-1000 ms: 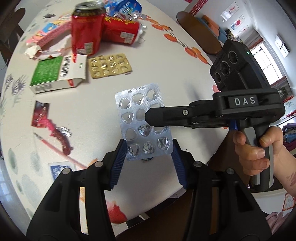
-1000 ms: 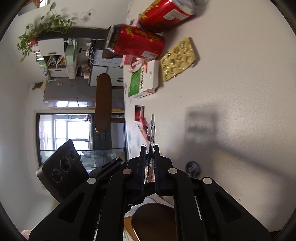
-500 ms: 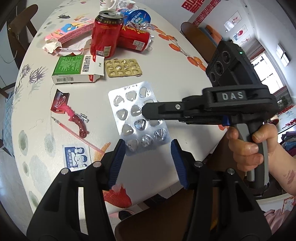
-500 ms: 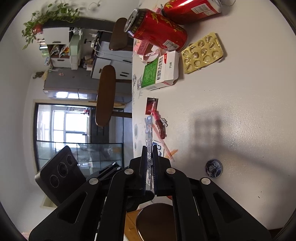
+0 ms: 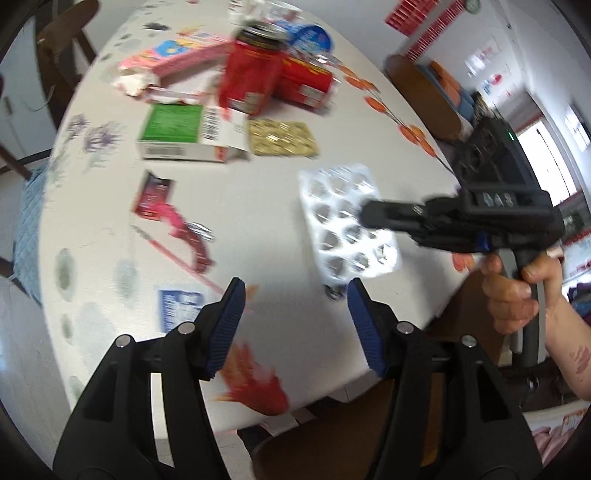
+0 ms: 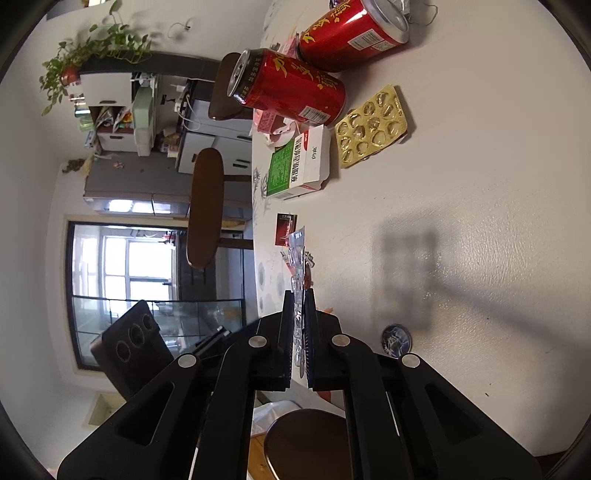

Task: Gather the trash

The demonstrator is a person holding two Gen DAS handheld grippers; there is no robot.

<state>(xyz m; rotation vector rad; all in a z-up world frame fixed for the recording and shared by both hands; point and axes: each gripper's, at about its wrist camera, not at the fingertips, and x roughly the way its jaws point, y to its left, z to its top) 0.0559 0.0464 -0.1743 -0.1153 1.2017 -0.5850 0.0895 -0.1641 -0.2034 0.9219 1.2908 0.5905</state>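
A silver blister pack (image 5: pixel 343 221) hangs above the round white table (image 5: pixel 280 184), with my right gripper (image 5: pixel 365 214) shut on its edge. In the right wrist view the pack (image 6: pixel 297 258) shows edge-on between the pressed fingers of that gripper (image 6: pixel 299 306). My left gripper (image 5: pixel 295 291) sits just below and left of the pack, its jaws opening with nothing between them. Trash on the table includes two red cans (image 5: pixel 255 81) (image 6: pixel 351 33), a gold blister pack (image 5: pixel 282 138), a green-and-white medicine box (image 5: pixel 184 133) and a torn red wrapper (image 5: pixel 155 195).
A pink carton (image 5: pixel 177 55) and crumpled paper lie at the far side. A small blue leaflet (image 5: pixel 177 306) and a bottle cap (image 6: pixel 396 339) lie near the front edge. Wooden chairs (image 6: pixel 205 206) stand around the table. A person's hand (image 5: pixel 513 291) holds the right gripper.
The left gripper has drawn back and leftward from the silver blister pack, and its jaws have widened. The pack stays in the shut right gripper, which has hardly moved.
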